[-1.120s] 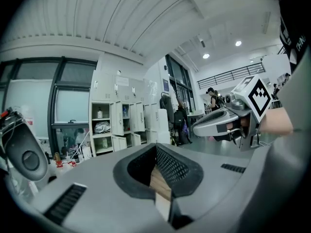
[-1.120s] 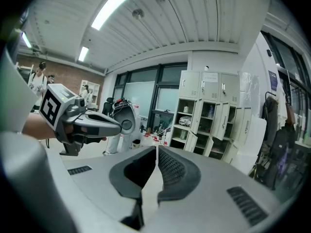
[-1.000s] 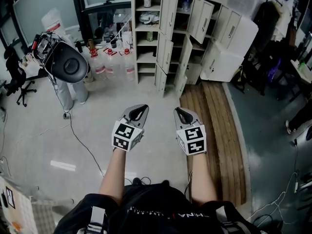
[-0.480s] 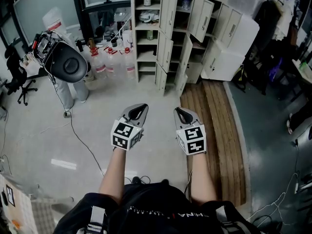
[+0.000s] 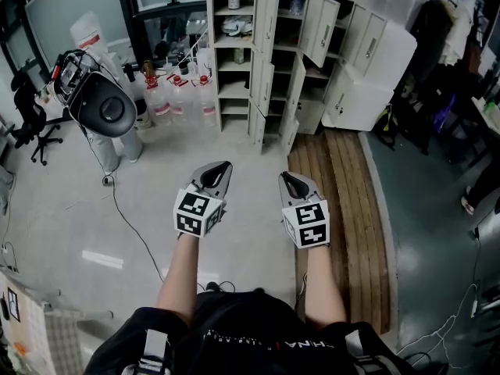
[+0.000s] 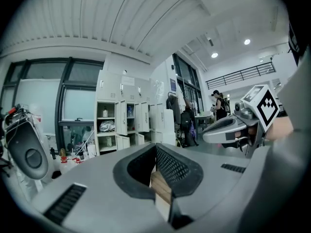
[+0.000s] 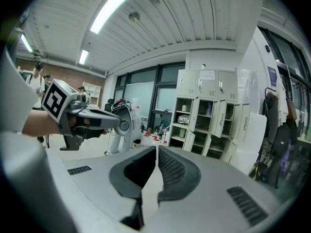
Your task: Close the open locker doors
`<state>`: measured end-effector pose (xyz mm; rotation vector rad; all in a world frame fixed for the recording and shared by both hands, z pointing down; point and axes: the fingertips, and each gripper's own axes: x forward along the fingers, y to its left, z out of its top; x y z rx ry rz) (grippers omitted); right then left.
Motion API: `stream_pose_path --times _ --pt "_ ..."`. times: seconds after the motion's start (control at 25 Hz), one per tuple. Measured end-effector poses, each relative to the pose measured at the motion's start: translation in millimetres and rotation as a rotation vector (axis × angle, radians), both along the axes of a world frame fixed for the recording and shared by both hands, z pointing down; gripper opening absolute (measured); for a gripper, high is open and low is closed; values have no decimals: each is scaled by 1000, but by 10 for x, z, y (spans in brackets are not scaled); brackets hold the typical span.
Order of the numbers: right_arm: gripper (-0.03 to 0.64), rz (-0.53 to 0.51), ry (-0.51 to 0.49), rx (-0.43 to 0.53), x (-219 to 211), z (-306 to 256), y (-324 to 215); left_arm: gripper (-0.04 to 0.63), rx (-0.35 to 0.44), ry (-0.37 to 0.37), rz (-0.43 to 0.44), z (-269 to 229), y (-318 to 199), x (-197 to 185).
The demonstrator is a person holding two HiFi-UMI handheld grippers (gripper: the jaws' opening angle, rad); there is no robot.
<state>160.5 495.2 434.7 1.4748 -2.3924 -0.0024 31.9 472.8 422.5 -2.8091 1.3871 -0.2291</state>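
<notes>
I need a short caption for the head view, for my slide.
A person holds the left claw and right claw, both shut, facing lockers with open doors.

A cluster of clear plastic bottles (image 5: 178,100) with red caps stood on the pale floor (image 5: 62,201). Just left of them, a black oval shell (image 5: 108,108) sat on a white stand tangled with wires, and a thin black cable (image 5: 131,229) trailed across the floor below it. A black office chair (image 5: 30,127) stood at the far left. Wooden planking (image 5: 344,209) lay on the floor to the right, and dark clothing (image 5: 437,61) hung beyond it.
</notes>
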Motion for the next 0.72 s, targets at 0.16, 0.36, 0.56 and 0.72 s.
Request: stream_pose_path --times 0.16,0.36,0.56,0.72 --pt "40 -6 -2 -6 -16 -19 43 20 5 4 -24 -67 37 -105" --pt "40 -13 -26 -24 205 -14 20 20 -10 -6 -63 -88 66 -20" --pt "40 -17 -21 -27 112 125 15 20 -7 0 -84 23 45 -181" --pt "40 -17 -20 -38 263 177 -156 20 -13 5 -94 49 -123 -50"
